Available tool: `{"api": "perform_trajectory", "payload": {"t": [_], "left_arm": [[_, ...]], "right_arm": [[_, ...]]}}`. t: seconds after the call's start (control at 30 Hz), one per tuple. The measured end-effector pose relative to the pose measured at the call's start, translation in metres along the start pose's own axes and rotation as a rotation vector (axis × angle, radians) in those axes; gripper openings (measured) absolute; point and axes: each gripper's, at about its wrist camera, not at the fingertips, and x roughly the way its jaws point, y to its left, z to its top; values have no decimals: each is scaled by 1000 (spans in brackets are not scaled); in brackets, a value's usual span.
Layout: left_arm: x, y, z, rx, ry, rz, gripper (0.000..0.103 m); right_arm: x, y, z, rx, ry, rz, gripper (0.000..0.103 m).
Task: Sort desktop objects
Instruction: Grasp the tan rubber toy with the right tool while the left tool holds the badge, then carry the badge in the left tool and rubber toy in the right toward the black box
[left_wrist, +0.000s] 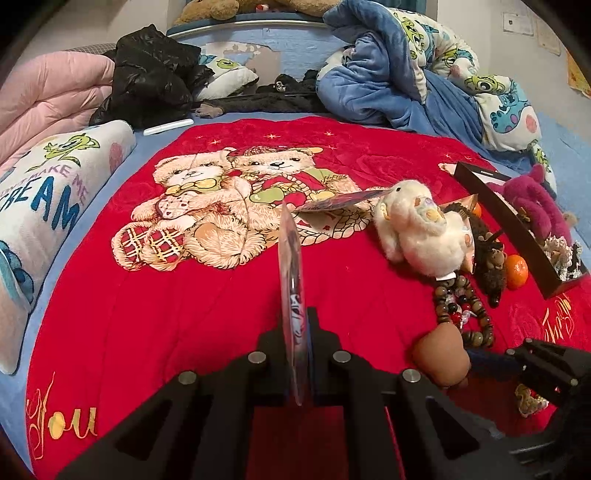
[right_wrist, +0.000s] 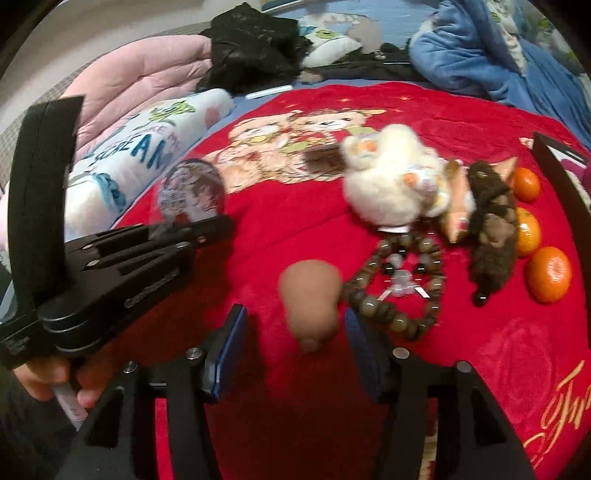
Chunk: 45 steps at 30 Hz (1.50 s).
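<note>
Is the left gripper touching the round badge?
Touching. In the left wrist view the left gripper is shut on the badge, pinching its edge; the right wrist view agrees.

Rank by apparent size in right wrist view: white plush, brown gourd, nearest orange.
1. White plush, clearly largest.
2. Brown gourd, though it sits nearest the camera, so it may look inflated.
3. Nearest orange, smallest.
</note>
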Motion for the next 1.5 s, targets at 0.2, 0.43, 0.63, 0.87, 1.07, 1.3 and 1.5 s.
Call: {"api": "perform_trajectory", "payload": {"t": [0.2,0.43,0.63,0.87,1.07,1.3,1.5], "left_arm": [[-1,1,0,-2,-2,0,7],[-8,2,1,-20,-28,-9,7],[-17,-5,0,8,-52,-37,7],[-25,-28,-3,51,-55,-90,7],[-32,-66,-8,83,-56,-127,7],[-40,-133,-16,134,-53,-183,7],[-42,-198,-18,153,-35,-267,7]], "right_arm": [[2,-5,-1,21,-12,-24,27],[-8,3,1,-3,-46,5,27],[-26,2,5,2,-104,21,27],[-31,-12,8,44,-106,10,27],[-47,-29,4,56,-133,-1,27],[-88,-81,-10,125,-188,-57,27],[-141,-142,-36,214,-255,-157,27]]}}
